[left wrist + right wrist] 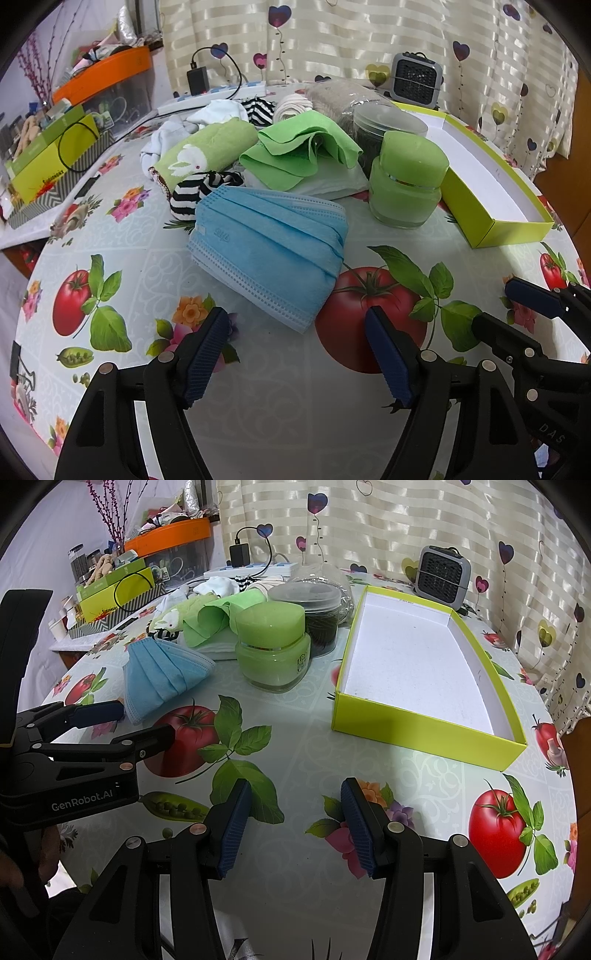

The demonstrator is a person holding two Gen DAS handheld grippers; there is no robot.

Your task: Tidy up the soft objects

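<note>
- The left gripper point(295, 332) stands wide apart over the tablecloth point(122, 236), its blue pads bare; nothing is held and nothing touches the fingers.
- The blue mask point(271, 247) lies flat on the cloth just ahead of the left gripper, its near corner reaching between the two fingertips without touching either.
- The right gripper point(295, 805) is also spread wide and holds nothing; it hangs over bare cloth, with printed flowers and leaves below it.
- In the right view the mask point(164, 672) lies well ahead and to the left of the right gripper, with the left gripper's fingers point(98, 710) just beside its near edge.
- Behind the mask sits a heap of soft things: a green cloth point(299, 151), a rabbit towel point(207, 153), striped socks point(199, 190) and white cloths point(332, 181).
- A green jar point(406, 181) stands just right of the heap, a dark-filled tub point(384, 129) behind it.
- The yellow box point(424, 731), white inside, lies open ahead and to the right of the right gripper, well apart from the mask.
</note>
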